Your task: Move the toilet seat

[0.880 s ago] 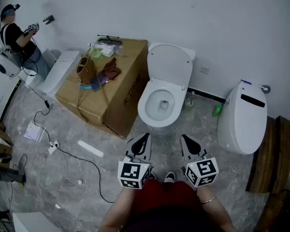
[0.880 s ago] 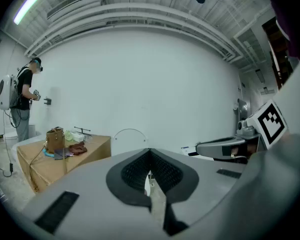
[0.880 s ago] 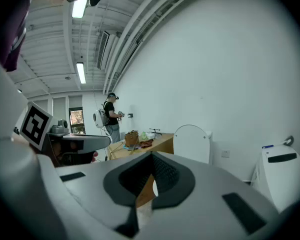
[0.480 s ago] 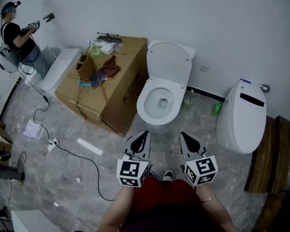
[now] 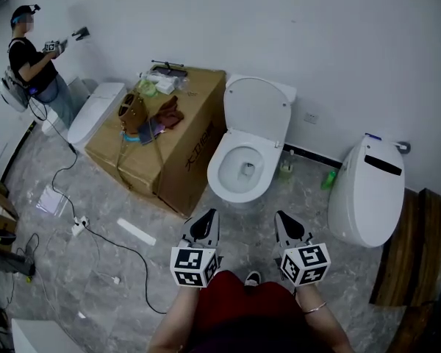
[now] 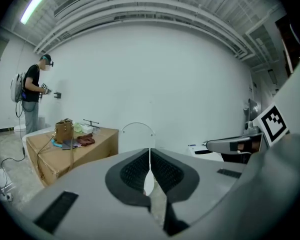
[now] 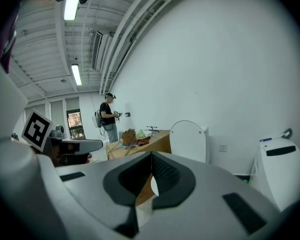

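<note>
Pointing forward from the bottom centre of the head view, the left gripper (image 5: 209, 219) and the right gripper (image 5: 282, 220) sit side by side over the grey marble floor (image 5: 95, 197), both well short of the toilet. Each gripper's own view shows its dark pads pressed together with nothing between them, so both are closed and empty.

The toilet seat (image 5: 257, 112) is at upper centre of the frame, standing raised and leaning back toward the white wall; the ring and the lid cannot be told apart there. Below it lies the open bowl (image 5: 239, 169).

Just left of the toilet stands a large cardboard box (image 5: 169, 149) with a brown bag (image 5: 131, 110) and other small items on top. A second white toilet (image 5: 367, 190), lid down, is at the right, with a green bottle (image 5: 329, 176) on the floor between the two. Another person (image 5: 31, 61) stands at the upper left facing the wall, and a cable (image 5: 103, 235) trails across the floor at lower left.
</note>
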A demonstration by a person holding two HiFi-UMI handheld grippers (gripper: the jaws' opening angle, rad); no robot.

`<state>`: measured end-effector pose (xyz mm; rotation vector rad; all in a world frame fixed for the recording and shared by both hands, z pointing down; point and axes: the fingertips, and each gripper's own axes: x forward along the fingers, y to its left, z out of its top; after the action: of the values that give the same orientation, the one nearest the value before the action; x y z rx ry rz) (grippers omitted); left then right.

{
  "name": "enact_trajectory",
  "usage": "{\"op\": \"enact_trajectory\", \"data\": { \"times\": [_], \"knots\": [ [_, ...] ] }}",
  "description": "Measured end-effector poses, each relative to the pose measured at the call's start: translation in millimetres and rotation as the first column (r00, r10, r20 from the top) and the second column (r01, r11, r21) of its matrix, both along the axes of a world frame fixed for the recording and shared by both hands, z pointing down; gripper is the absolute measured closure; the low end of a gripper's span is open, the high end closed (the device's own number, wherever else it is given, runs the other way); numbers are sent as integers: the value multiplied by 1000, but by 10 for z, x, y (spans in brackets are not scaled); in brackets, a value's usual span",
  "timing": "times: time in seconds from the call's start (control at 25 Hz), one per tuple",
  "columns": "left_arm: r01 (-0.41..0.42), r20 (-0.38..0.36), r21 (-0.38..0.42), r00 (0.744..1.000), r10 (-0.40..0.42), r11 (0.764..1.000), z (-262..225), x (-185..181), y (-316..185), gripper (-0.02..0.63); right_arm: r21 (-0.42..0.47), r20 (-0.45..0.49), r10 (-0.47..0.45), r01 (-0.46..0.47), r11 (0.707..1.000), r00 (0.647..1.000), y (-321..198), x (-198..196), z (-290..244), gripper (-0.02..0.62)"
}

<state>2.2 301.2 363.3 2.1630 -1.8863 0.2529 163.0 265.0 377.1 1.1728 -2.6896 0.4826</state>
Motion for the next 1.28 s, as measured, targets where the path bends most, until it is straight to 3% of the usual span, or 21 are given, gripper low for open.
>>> {"op": "enact_trajectory", "data": {
  "times": [0.56,1.28],
  "knots": [
    [-2,13,-33,1000,3,999,144,-137,-488,578,-58,16,35,-34,998,999,-482,-55,160,578],
    [-41,0,-118,999,41,992,600,-1096,-2268,577,-168,-42,112,-117,979,993,-2187,-807,594,578]
  ]
}}
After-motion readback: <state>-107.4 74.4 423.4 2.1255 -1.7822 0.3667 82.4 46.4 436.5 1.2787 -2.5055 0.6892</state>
